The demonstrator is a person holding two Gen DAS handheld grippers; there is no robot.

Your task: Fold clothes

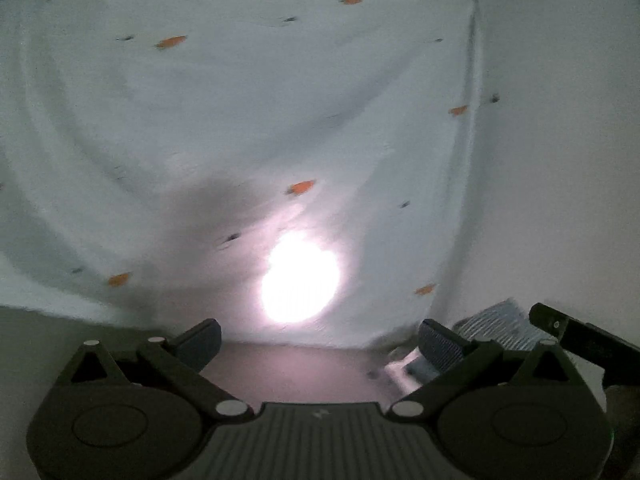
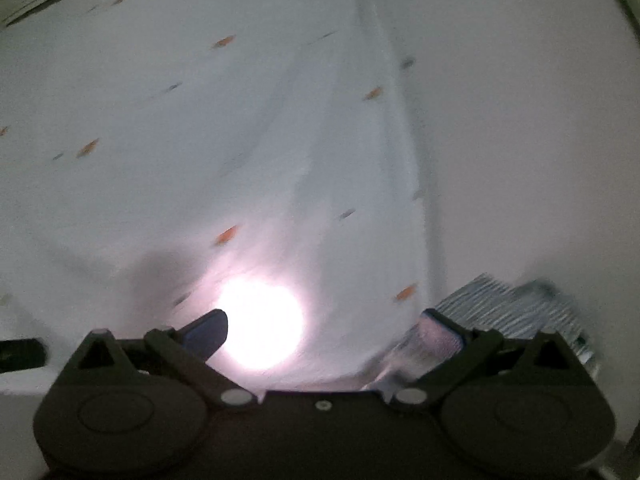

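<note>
A white garment with small orange and dark marks fills most of the left wrist view, lying on a white surface. My left gripper is open right at the garment's near edge, fingers wide apart, nothing between them. The same garment fills the right wrist view. My right gripper is open at its near edge. A grey striped ribbed piece of cloth lies by the right finger; it also shows in the left wrist view.
A bright round glare spot lies on the fabric ahead of the left gripper, and another glare spot ahead of the right. The other gripper's dark finger shows at right in the left wrist view. Both views are blurred.
</note>
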